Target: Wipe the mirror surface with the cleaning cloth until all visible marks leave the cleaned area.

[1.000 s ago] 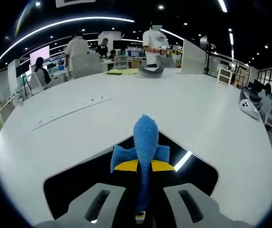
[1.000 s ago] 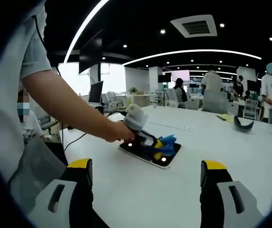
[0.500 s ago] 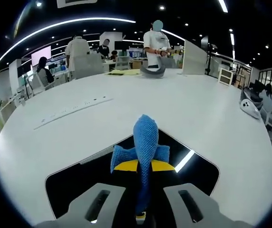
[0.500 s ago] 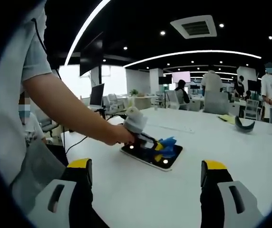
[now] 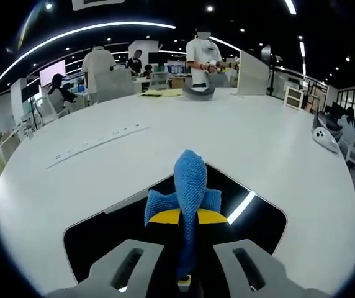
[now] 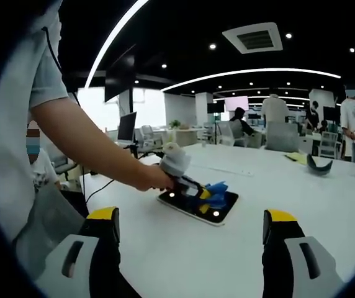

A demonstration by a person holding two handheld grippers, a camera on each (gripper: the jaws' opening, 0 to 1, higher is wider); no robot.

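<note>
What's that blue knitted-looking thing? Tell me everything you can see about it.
It is the cleaning cloth, a blue fabric with a woven, knobbly texture. It is bunched up and pinched between the yellow-tipped jaws of the left gripper, sticking out ahead of them in a rounded fold with smaller lobes at each side. It sits over the dark, glossy mirror lying flat on the white table. In the right gripper view the cloth shows as a blue bundle on the mirror.
</note>
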